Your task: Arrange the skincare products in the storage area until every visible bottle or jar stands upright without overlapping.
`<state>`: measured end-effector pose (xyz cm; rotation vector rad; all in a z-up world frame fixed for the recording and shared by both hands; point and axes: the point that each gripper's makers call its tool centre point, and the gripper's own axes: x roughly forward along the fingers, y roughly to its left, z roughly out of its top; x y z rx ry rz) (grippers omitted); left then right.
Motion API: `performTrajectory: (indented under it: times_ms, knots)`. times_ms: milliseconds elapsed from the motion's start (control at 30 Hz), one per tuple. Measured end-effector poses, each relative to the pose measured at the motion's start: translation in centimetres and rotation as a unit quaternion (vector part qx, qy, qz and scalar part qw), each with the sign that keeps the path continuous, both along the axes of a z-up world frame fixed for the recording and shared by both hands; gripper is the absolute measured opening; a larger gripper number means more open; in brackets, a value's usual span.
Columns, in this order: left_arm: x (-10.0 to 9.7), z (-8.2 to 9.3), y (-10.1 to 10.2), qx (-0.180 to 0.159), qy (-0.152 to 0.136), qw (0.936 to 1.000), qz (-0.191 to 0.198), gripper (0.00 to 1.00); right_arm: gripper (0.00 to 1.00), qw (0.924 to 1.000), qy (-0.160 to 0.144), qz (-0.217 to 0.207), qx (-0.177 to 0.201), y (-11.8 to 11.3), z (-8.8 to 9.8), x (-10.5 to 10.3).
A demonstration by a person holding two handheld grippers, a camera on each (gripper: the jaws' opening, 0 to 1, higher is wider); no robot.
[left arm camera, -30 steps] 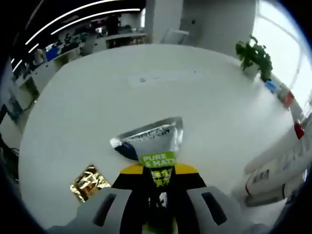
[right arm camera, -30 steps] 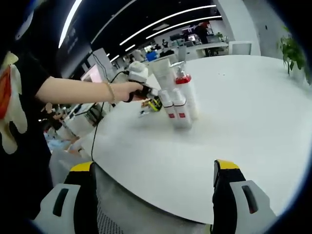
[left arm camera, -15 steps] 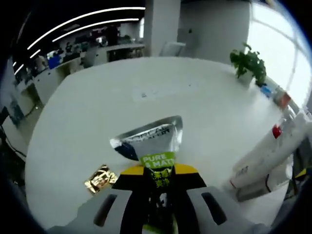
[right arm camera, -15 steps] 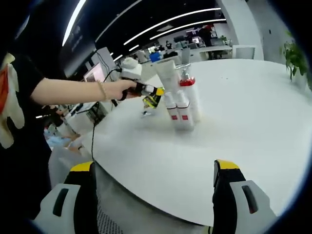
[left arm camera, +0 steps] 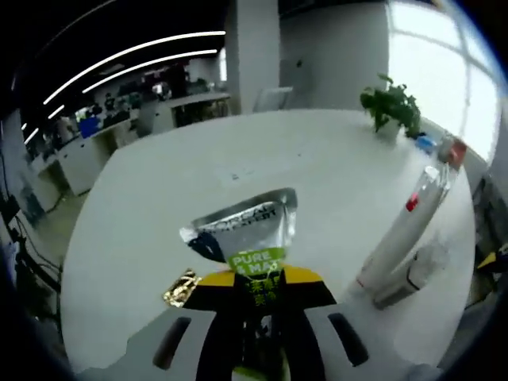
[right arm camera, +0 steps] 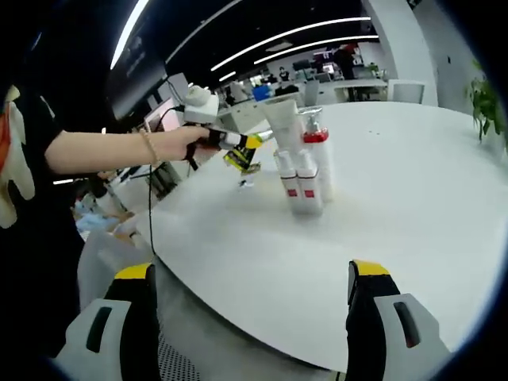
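Observation:
My left gripper (left arm camera: 255, 279) is shut on a tube (left arm camera: 246, 230) with a silver crimped end and a green "PURE & MATT" label, which points away over the white table (left arm camera: 190, 175). In the right gripper view the same left gripper (right arm camera: 232, 141) hangs above the table in a person's hand, the tube (right arm camera: 241, 159) tilted down just left of a cluster of upright white bottles (right arm camera: 305, 173) with red caps and labels. Those bottles (left arm camera: 399, 234) lean at the right of the left gripper view. My right gripper (right arm camera: 250, 274) is open near the table's edge, nothing between its jaws.
A gold sachet (left arm camera: 181, 287) lies on the table beside my left gripper. A potted plant (left arm camera: 389, 103) stands at the far side. The person's arm (right arm camera: 103, 149) reaches in from the left. Desks and chairs fill the room behind.
My left gripper has risen with the tube still in it, staying beside the bottle cluster. The right gripper has held about still and stays open.

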<state>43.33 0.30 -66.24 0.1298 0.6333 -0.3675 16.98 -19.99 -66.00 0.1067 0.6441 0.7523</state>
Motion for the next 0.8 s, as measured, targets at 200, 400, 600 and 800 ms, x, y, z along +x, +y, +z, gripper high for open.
performTrajectory:
  times_ms: [200,400,600,800]
  knots:
    - [-1.3,1.3,0.1,-0.012,-0.018,0.9997,-0.005,0.14,1.00,0.9999,-0.006,0.009,-0.001,0.2,0.2,-0.2]
    - [-3.0,3.5,-0.5,-0.016,-0.046,0.9985,-0.026,0.14,1.00,0.9996,-0.011,0.024,-0.003,0.6,0.2,-0.4]
    - [-5.1,5.4,-0.6,-0.016,-0.068,0.9969,-0.037,0.15,0.97,0.9992,-0.012,0.037,-0.004,0.9,0.1,-0.7]
    - [-7.2,6.8,-0.7,-0.012,-0.086,0.9953,-0.043,0.15,0.97,0.9991,-0.016,0.040,0.002,1.1,0.4,-0.9]
